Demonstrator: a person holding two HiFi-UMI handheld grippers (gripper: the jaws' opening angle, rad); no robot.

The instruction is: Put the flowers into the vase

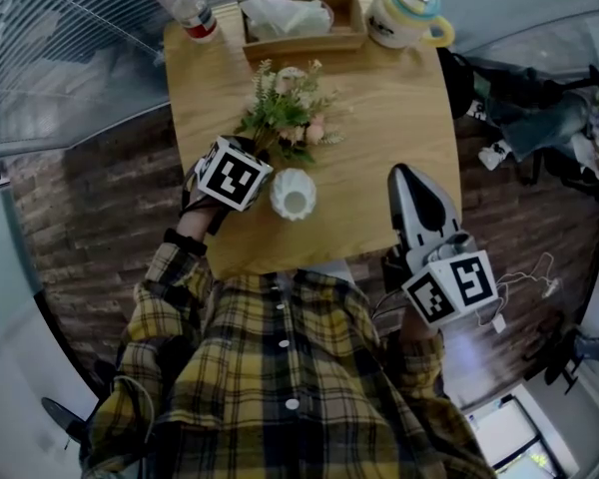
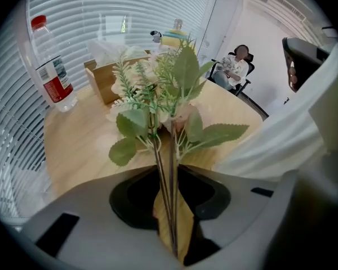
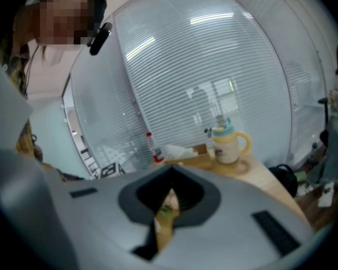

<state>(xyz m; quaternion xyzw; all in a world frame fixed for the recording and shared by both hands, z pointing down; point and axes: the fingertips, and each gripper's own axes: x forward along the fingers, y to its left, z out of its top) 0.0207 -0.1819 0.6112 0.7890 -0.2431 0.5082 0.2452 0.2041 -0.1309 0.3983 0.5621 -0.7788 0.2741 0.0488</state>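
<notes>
1. Table point(image 1: 399, 98): a bottle point(image 1: 188, 8), tissue box point(image 1: 299, 30) and mug point(image 1: 404, 18) crowd the far edge; bare wood lies right of centre.
2. Flowers point(image 1: 285, 118): green sprays and pale pink blooms at mid-table, thin stems pinched in the left gripper's point(image 2: 170, 207) narrowed jaws.
3. Right gripper point(image 1: 407, 176): jaws together, empty, near the right edge.
4. Vase point(image 1: 294, 194): white, ribbed, upright by the near edge.

Table point(image 1: 399, 128): light wood, frame centre | floor point(image 1: 90, 218): dark brick pattern, either side | blinds point(image 1: 40, 58): white horizontal slats, upper left, bright
</notes>
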